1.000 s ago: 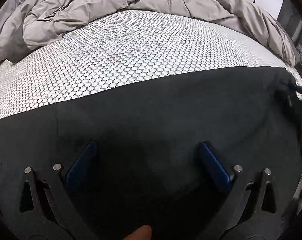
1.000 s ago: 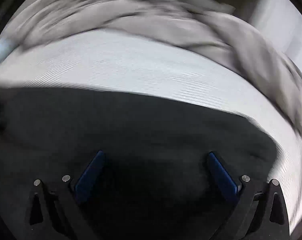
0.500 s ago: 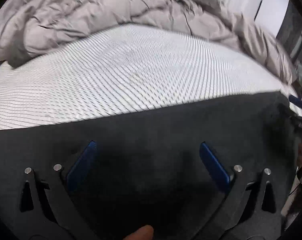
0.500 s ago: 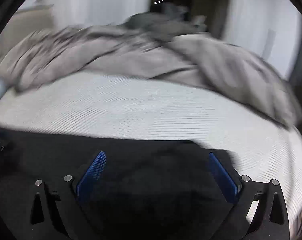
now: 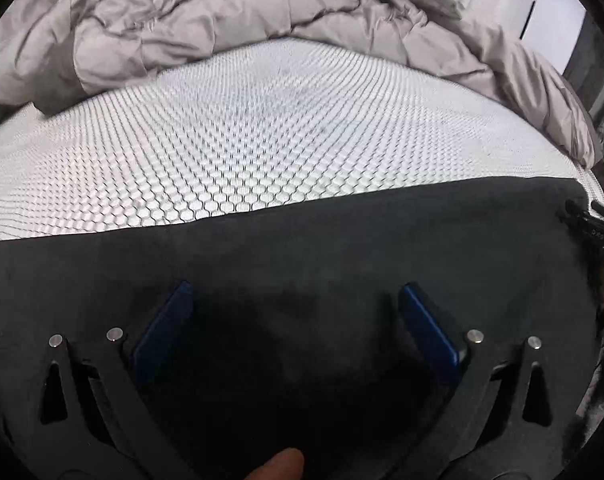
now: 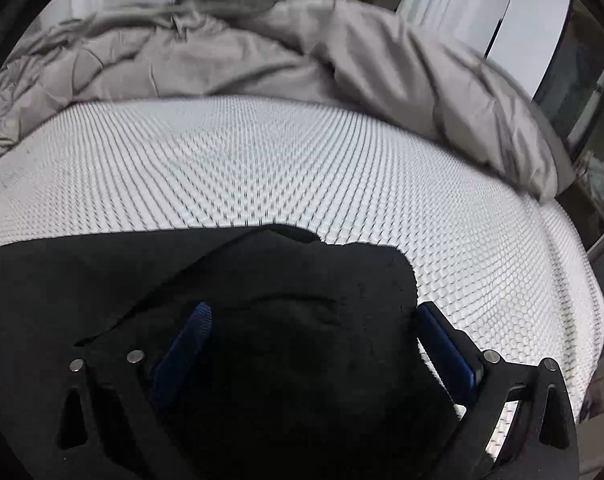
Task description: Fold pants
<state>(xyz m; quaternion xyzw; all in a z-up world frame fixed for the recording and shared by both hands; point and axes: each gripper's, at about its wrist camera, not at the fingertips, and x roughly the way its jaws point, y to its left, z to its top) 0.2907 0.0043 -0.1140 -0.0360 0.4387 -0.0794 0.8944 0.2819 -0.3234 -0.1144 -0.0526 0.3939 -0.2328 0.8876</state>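
Note:
The black pants (image 5: 302, 248) lie flat across the near part of a white honeycomb-patterned mattress (image 5: 262, 140). My left gripper (image 5: 294, 320) is open, its blue pads wide apart just above the cloth. In the right wrist view the pants' right end (image 6: 302, 280) is bunched into a raised fold between the blue pads. My right gripper (image 6: 314, 340) is open around that fold, and its right finger (image 6: 446, 344) stands at the cloth's edge over the mattress (image 6: 302, 160).
A crumpled grey duvet (image 5: 222, 20) is heaped along the far side of the bed (image 6: 262, 48). The mattress's right edge (image 6: 574, 320) drops off by dark furniture and a white wall. A fingertip (image 5: 278, 466) shows at the bottom of the left view.
The right gripper has swung right along the pants to their end, where the cloth now bunches between its pads. The left gripper has tilted up slightly and stays over the flat cloth.

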